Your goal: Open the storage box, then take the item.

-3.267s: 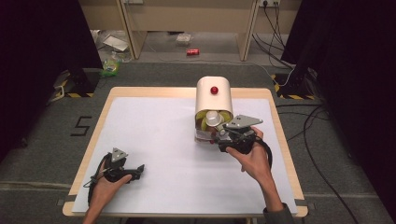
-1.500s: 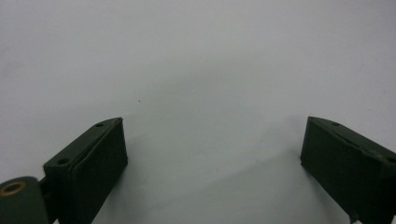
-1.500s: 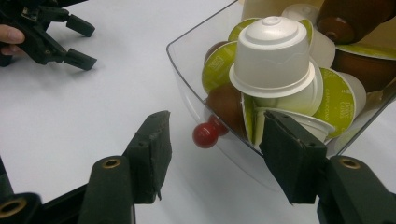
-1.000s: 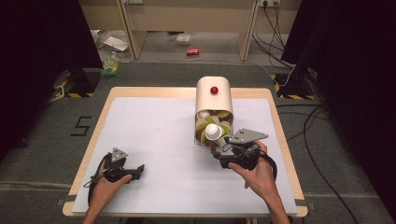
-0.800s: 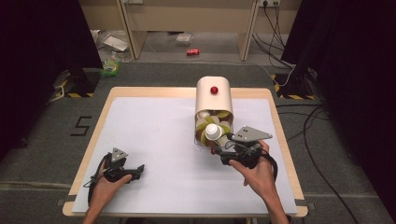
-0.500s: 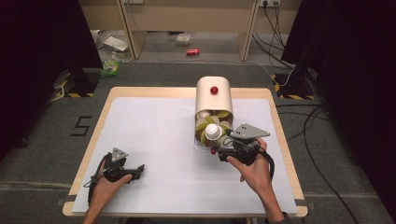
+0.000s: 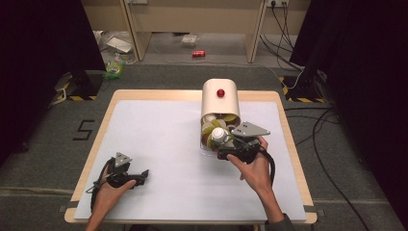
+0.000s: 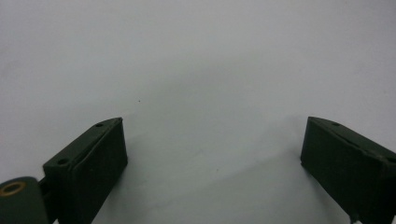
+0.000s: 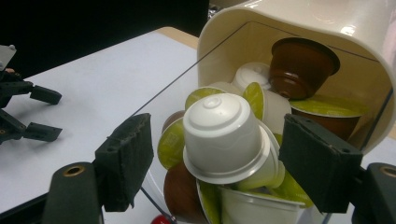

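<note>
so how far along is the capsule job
Early. The white capsule sits on top of the pile in the cream dispenser's mouth. The right hand-held gripper has just been opening its jaws; they flank the capsule with gaps on both sides. The left hand-held gripper rests open on the table. The other capsules remain piled in the dispenser.

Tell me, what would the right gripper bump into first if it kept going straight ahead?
Probably the white capsule on top of the pile: it sits right between the right gripper's open jaws, which have just been opening. Behind it lie more capsules inside the cream container.
</note>
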